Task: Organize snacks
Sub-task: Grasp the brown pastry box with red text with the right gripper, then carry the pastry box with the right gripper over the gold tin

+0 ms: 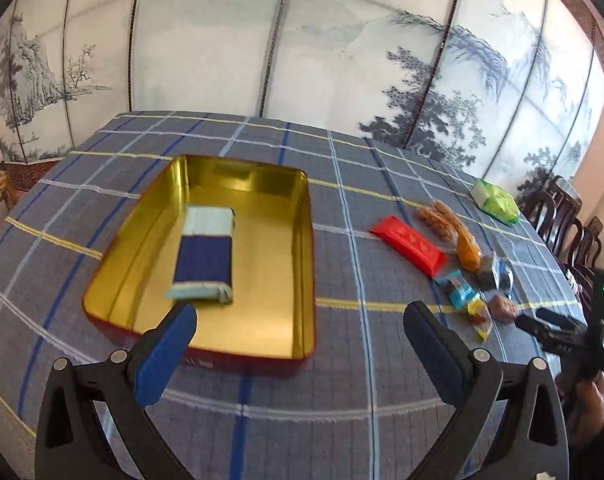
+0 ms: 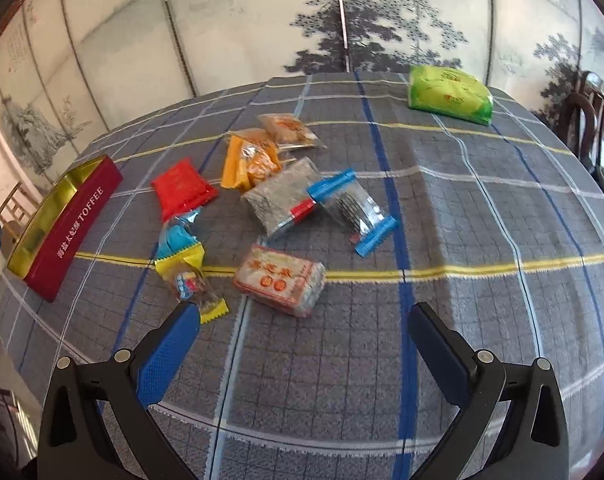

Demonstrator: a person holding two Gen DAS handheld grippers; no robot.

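The open toffee tin, red outside and gold inside, sits on the plaid-covered tabletop and serves as the anchor here. Inside it, toward its left half, lies a single dark blue and pale blue packet, flat on the gold floor. The left tool hangs just in front of the tin's near wall, its blue-padded fingers spread wide apart with nothing between them. To the right of the tin, well apart from it, the loose snacks lie in a cluster: a red packet nearest the tin, a yellow and blue candy wrapper beside that, an orange packet, a clear packet of pale biscuits, a grey bar touching a clear wrapper with blue ends, and a white packet with red print. Much farther from the tin, near the tabletop's far edge, rests a green bag. The right tool hovers just short of the white packet, its fingers likewise wide apart and empty.
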